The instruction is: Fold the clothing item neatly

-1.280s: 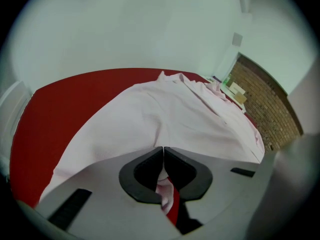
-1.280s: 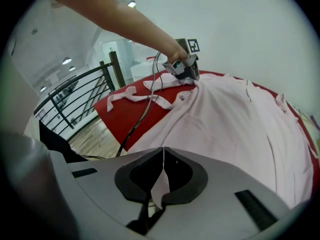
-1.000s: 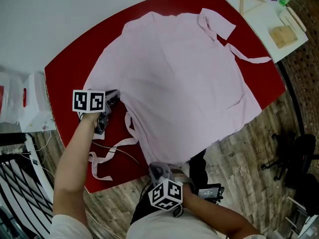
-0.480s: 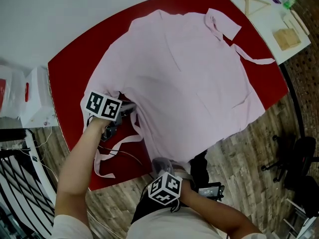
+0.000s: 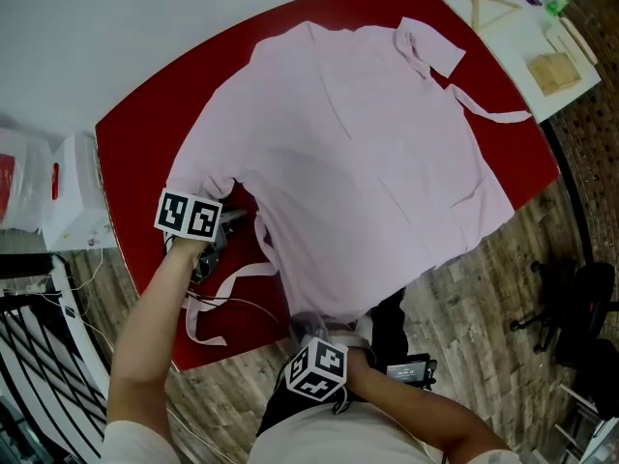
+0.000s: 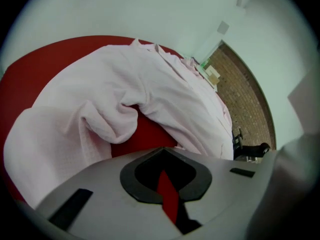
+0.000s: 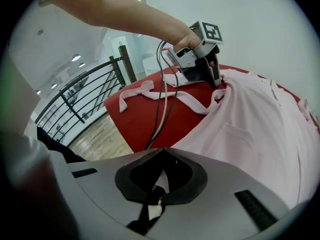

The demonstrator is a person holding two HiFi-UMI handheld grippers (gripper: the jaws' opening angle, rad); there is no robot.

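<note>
A pale pink garment [image 5: 358, 143] lies spread over the red table [image 5: 145, 133], with its near hem hanging over the front edge. A bunched fold of the garment [image 6: 115, 126] lies just ahead of my left gripper [image 5: 232, 222]. That gripper rests at the garment's left side beside a loose tie strip [image 5: 227, 274]. Its jaws are shut, and only red table shows through their slit. My right gripper [image 5: 309, 327] is at the near hem. It is shut, and pale cloth [image 7: 159, 181] shows in the slit. The right gripper view shows the left gripper [image 7: 216, 81] touching the cloth's edge.
A cable [image 5: 237, 303] trails across the table's near left corner. A white table [image 5: 517, 37] at the top right holds a hanger and wooden blocks. White bags [image 5: 68, 196] and a black railing [image 5: 29, 356] stand at the left, and an office chair [image 5: 580, 298] at the right.
My left gripper has slid along the garment's left side toward the near edge and the tie strip, and the cloth beside it has bunched. The right gripper has hardly shifted.
</note>
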